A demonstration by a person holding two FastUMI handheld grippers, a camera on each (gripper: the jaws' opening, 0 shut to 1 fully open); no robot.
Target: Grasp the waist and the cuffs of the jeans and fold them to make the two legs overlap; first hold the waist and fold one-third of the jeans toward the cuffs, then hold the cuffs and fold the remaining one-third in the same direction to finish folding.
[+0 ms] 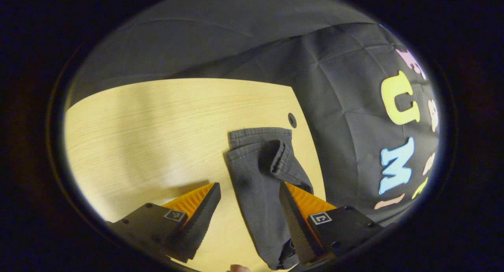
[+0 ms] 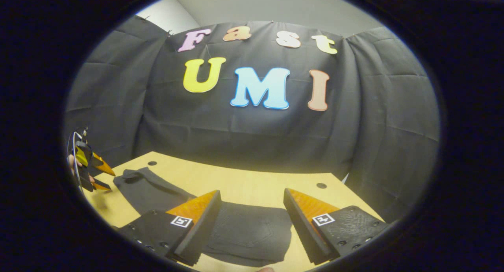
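Left gripper view: my left gripper (image 1: 250, 203), fingers spread and empty, straddles the jeans (image 1: 256, 173) cuffs on the bench (image 1: 149, 122). Right gripper (image 2: 252, 209), likewise agape, hovers over the waist, I judge for grasping.

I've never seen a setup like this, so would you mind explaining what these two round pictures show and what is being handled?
A person holds a two-finger gripper in each hand, and each gripper carries a fisheye camera looking forward along its own fingers. The left gripper view looks down past the left gripper, which is open, at the cuff end of dark jeans lying on a light wooden table; one cuff is curled over. The right gripper view looks across the table from the right gripper, also open, hovering over the wider end of the jeans. Far left in that view you can see the other gripper. Nothing is held at this moment.
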